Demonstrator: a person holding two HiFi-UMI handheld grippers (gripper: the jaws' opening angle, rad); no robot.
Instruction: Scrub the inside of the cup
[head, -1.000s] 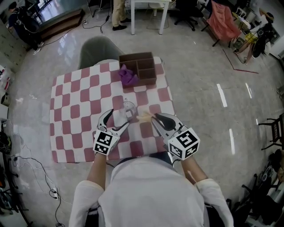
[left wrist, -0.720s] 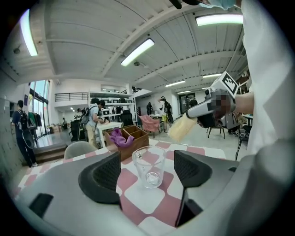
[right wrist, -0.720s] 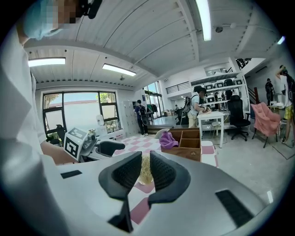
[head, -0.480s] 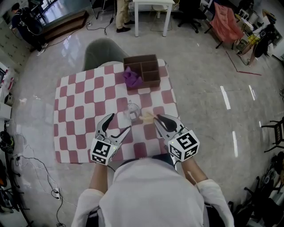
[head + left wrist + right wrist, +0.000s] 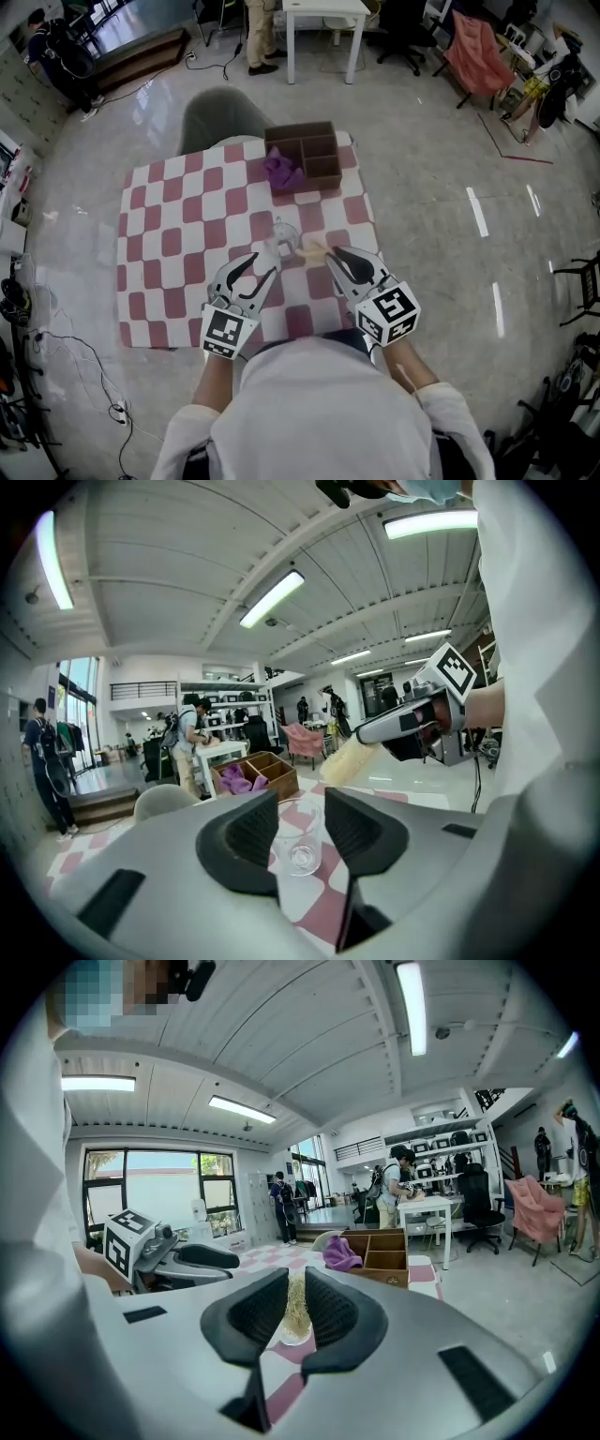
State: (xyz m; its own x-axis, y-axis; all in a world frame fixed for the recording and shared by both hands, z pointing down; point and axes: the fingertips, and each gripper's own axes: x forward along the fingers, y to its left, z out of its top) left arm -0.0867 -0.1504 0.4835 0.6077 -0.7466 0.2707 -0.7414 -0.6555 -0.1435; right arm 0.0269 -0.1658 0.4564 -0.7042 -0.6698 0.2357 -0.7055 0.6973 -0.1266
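Left hand-held gripper (image 5: 262, 264) closing halfway, empty; right hand-held gripper (image 5: 330, 251) clamps scrubber (image 5: 312, 250).

cup (image 5: 281, 234): clear glass | scrubber (image 5: 309, 249): coarse fibre | tablecloth (image 5: 178, 246): matt cloth | box (image 5: 302, 128): wood | floor (image 5: 431, 187): glossy

Clear glass cup (image 5: 284, 234) upright on checked cloth (image 5: 178, 253) — tan scrubber (image 5: 310, 249) just beside.

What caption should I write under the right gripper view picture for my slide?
The right claw grips a pale fibrous scrubber above the checkered table, with a wooden box behind.
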